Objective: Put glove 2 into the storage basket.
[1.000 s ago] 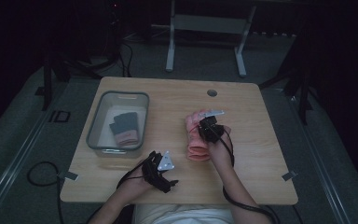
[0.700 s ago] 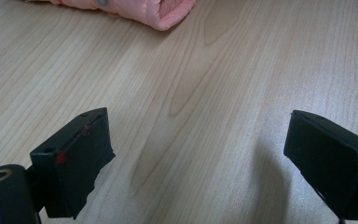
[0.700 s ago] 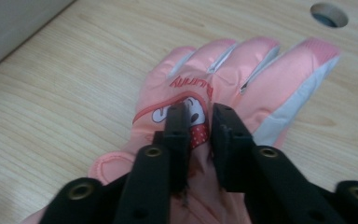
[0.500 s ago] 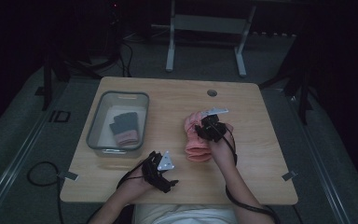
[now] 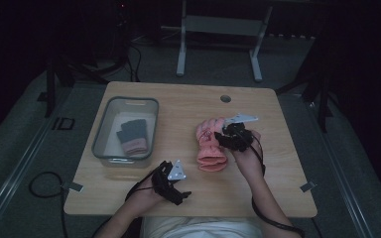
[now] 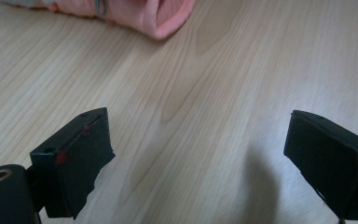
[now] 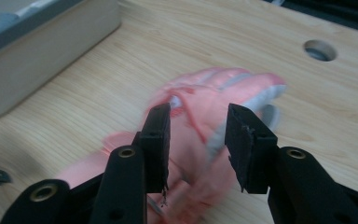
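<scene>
- Wooden table (image 5: pixel 278 168), dim room: pink glove (image 5: pixel 211 144) lies flat beneath right gripper (image 7: pixel 196 135), jaws just parted, empty; release judged finished.
- Left gripper (image 6: pixel 196 154) spread wide, idle.
- Next: regrip glove for bin (image 5: pixel 101 144).

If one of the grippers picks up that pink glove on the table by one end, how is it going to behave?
The pink glove is knitted fabric lying flat and creased on the table, so it will probably droop limply rather than hold its shape. Its thinness suggests it is light. The open cuff facing the left gripper looks soft, so it should give under the fingers; rolling seems unlikely.
</scene>
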